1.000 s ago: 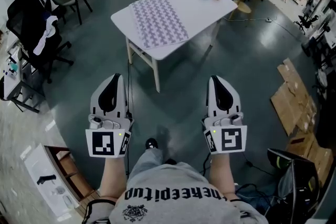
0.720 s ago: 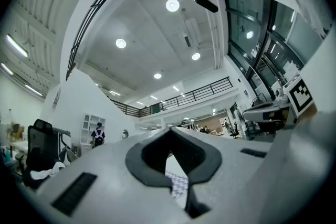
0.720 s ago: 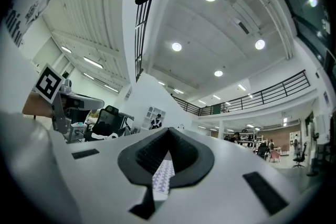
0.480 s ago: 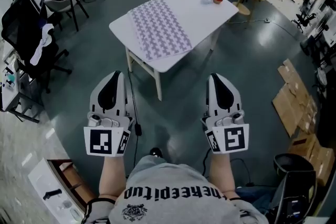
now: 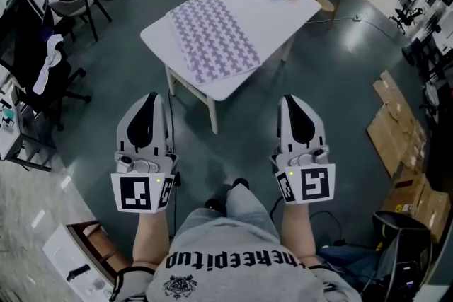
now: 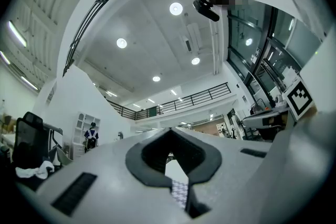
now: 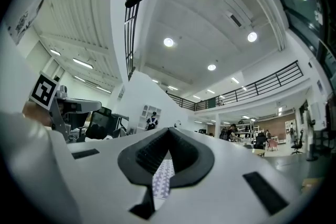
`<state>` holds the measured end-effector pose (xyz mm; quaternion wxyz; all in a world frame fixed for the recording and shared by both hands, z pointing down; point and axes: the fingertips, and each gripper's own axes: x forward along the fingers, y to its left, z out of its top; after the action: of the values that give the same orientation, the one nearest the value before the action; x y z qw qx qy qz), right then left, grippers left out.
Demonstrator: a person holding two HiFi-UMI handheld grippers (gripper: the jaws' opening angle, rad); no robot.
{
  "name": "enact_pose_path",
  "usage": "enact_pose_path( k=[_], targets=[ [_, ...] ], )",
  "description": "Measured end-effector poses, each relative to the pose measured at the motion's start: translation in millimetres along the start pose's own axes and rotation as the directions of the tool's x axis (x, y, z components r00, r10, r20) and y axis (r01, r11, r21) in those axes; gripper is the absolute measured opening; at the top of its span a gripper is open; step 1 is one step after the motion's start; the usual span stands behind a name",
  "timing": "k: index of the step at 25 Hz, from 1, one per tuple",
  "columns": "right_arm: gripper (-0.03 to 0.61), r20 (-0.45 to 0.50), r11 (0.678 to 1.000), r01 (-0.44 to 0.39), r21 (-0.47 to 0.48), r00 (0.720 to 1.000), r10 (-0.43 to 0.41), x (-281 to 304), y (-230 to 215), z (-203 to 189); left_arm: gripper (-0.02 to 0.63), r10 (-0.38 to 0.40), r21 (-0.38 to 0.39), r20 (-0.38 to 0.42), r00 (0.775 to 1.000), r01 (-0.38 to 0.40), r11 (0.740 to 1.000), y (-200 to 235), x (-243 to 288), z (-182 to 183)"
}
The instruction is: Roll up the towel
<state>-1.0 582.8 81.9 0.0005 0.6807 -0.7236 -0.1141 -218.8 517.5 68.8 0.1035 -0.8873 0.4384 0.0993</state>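
Approach step, rolling not yet begun. Left hand-held gripper (image 5: 150, 102) and right hand-held gripper (image 5: 296, 102): jaws pressed together, nothing held. Patterned towel (image 5: 212, 35) lies flat on white table (image 5: 272, 10), well ahead of both. Next move likely: get within reach of table, open jaws, pinch towel's near edge.

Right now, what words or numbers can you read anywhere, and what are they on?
"...eepit...": upside-down print across the grey shirt; the letters at both ends are unclear.
The crest below that print: too small to read.
Square markers on the left tool and the right tool: black-and-white patterns only, no letters.
The cardboard at the right: any print is too small to read.
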Motion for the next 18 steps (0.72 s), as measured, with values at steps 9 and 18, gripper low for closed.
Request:
enact_pose_path(
  k=[9, 18],
  targets=[
    [0.002, -0.008, 1.000, -0.013, -0.014, 1.000, 0.013, 65.2, -20.5, -27.7, 0.005, 0.013, 0.015, -0.010, 1.000, -0.013, 1.000, 21.6, 54.2, -32.9],
    [0.002, 0.038, 0.995, -0.091, -0.027, 0.995, 0.092, 185.7, -77.1, -42.0, 0.005, 0.083, 0.049, 0.016, 0.996, -0.083, 0.995, 47.3, 168.3, -53.6]
  ],
)
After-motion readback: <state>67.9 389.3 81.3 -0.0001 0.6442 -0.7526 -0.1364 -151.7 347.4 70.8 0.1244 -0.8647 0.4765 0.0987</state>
